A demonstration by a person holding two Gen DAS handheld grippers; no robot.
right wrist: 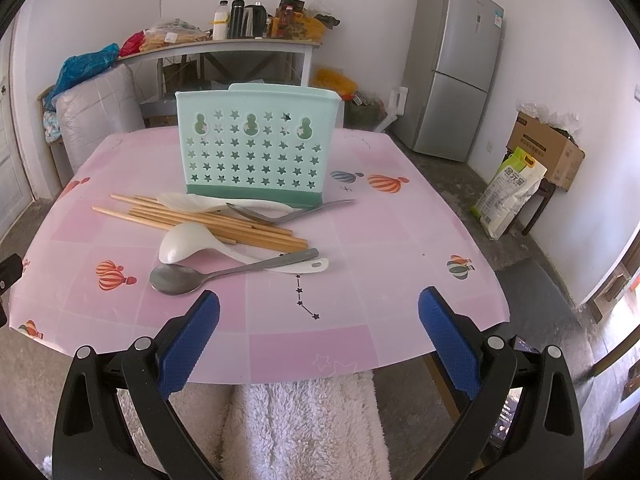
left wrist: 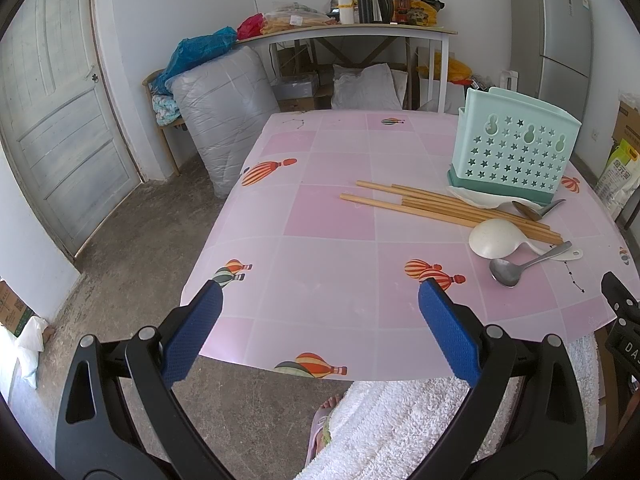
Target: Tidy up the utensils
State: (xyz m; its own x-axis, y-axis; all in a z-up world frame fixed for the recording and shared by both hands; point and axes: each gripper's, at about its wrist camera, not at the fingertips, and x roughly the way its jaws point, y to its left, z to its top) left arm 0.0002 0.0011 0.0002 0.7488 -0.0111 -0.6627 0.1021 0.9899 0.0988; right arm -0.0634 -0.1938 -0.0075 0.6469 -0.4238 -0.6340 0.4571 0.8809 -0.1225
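A mint green utensil holder with star holes stands upright on the pink table; it also shows in the left wrist view. In front of it lie several wooden chopsticks, a white ladle, a large metal spoon, a second metal spoon and a white scoop. The chopsticks, white ladle and large metal spoon also show in the left wrist view. My left gripper is open and empty over the table's near left. My right gripper is open and empty, just short of the large spoon.
A side table crowded with bottles and bags stands at the back wall. A grey fridge stands at the back right, a cardboard box and a rice bag to the right. A door is at left. A white fluffy cloth covers the lap below.
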